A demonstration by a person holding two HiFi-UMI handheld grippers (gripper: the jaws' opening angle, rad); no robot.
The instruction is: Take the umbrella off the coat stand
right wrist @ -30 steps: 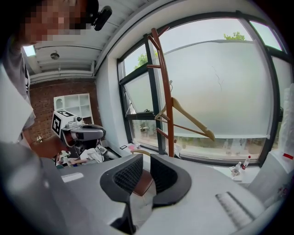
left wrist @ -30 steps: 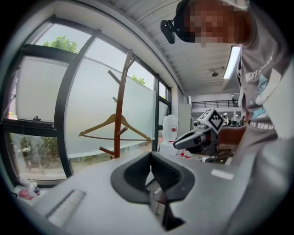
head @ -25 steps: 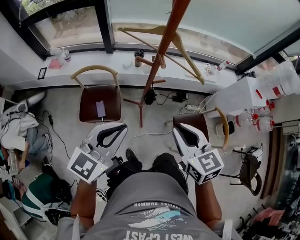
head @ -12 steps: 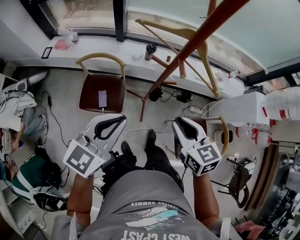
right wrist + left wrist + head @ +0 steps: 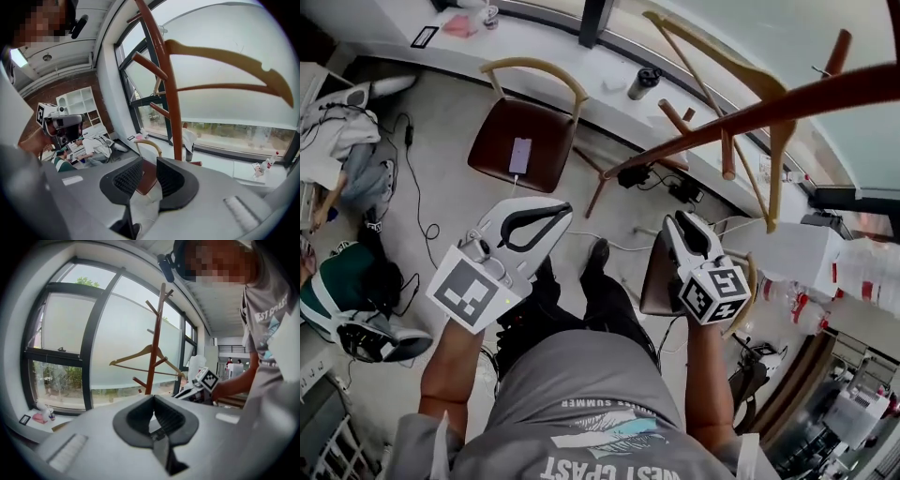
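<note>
The coat stand [image 5: 825,96] crosses the head view as a red-brown pole slanting from centre to the right edge. A pale wooden hanger [image 5: 712,52] hangs on its pegs. No view shows me where the umbrella is.

The left gripper view alone shows the stand [image 5: 152,348] upright against the window, with the hanger [image 5: 126,358] across it at mid-frame. The right gripper view sets the pole [image 5: 168,93] large and close, and the hanger [image 5: 225,54] sweeps to the upper right.

The right gripper [image 5: 686,220] sits below the pole, right of centre. In its own view its jaws [image 5: 149,161] are opening, with nothing between them. The left gripper [image 5: 558,214] is left of centre, and its tips [image 5: 152,397] meet on nothing.

Only the head view shows the phone [image 5: 520,155] on the brown chair [image 5: 502,141], at upper left. A person in green [image 5: 58,161] sits at the left of the right gripper view.
</note>
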